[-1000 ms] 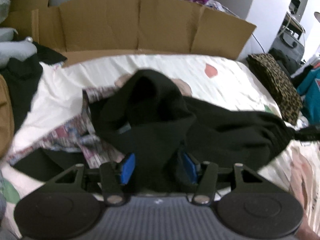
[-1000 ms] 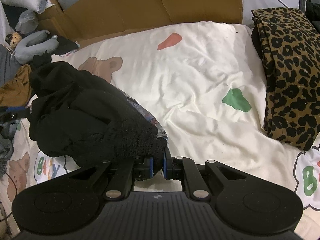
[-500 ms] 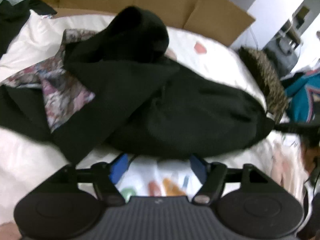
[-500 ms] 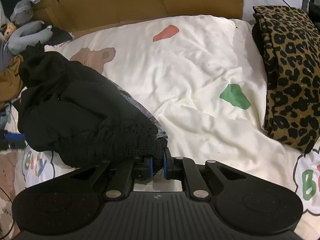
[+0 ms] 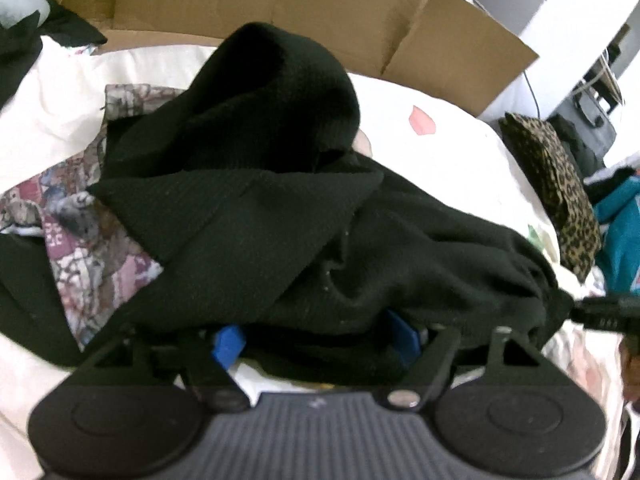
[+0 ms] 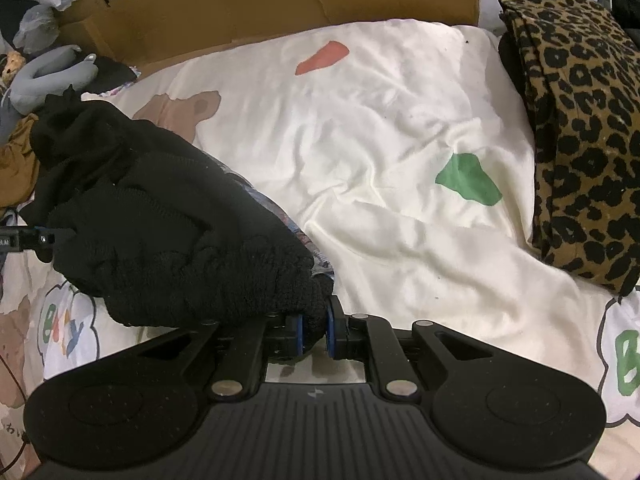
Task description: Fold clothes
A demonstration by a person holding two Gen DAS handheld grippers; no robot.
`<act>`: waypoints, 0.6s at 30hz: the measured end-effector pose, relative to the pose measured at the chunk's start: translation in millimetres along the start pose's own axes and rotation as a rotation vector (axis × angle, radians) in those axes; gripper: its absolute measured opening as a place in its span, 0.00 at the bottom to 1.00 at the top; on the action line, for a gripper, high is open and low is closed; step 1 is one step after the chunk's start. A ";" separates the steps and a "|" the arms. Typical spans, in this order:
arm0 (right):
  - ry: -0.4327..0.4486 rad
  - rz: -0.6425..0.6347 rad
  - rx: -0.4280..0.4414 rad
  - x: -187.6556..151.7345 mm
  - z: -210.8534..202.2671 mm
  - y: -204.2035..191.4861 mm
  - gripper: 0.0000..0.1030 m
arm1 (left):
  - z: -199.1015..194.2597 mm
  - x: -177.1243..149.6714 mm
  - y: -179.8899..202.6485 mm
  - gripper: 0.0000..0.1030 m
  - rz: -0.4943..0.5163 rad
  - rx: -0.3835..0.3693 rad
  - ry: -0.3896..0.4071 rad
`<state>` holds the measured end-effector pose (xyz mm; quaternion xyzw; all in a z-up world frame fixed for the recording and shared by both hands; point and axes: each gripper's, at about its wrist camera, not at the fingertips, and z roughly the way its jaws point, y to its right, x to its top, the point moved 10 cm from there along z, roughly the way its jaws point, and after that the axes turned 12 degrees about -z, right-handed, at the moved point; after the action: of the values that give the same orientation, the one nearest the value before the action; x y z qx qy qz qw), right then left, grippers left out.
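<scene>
The left gripper [image 5: 316,340] has dropped low, jaws opening around the black sweater [image 5: 280,216]; the right gripper [image 6: 314,330] pinches its cuff.

Showing plain black knit on the garment [image 5: 304,240], with a patchwork lining [image 5: 80,236] in pink, maroon, grey and white peeking out. Lying under it, a cream bedsheet [image 6: 384,128] carrying printed coral-red, green and brown bear patches, plus multicoloured lettering. Displaying tan with black leopard spots on the folded cloth [image 6: 580,120]. Backing the bed, plain brown cardboard [image 5: 320,8]. Showing blue pads [image 5: 229,344] on black gripper bodies.
</scene>
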<state>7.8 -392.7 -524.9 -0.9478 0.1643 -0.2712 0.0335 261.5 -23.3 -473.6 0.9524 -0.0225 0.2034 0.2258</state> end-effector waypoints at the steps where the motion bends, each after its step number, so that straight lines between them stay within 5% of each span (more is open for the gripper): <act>1: 0.000 0.001 -0.002 -0.6 1.4 0.6 0.13 | 1.6 1.4 1.3 0.77 -0.009 -0.005 0.004; 5: -0.002 -0.004 0.006 -1.9 6.0 1.1 0.13 | 8.8 5.1 4.7 0.68 -0.032 -0.022 0.026; 7: 0.001 -0.027 0.014 -1.3 5.0 -1.2 0.11 | 10.7 6.5 6.8 0.41 -0.024 -0.017 0.022; 10: 0.000 -0.053 0.032 -0.3 -0.9 -5.6 0.09 | -1.3 7.9 9.6 0.14 -0.007 -0.018 0.014; 18: 0.018 -0.109 0.108 7.7 -36.3 -24.1 0.08 | -67.7 11.1 21.2 0.04 0.070 -0.019 0.013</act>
<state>1.9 -371.6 -486.5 -0.9496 0.0978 -0.2897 0.0684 243.3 -12.0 -405.0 0.9476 -0.0560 0.2170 0.2277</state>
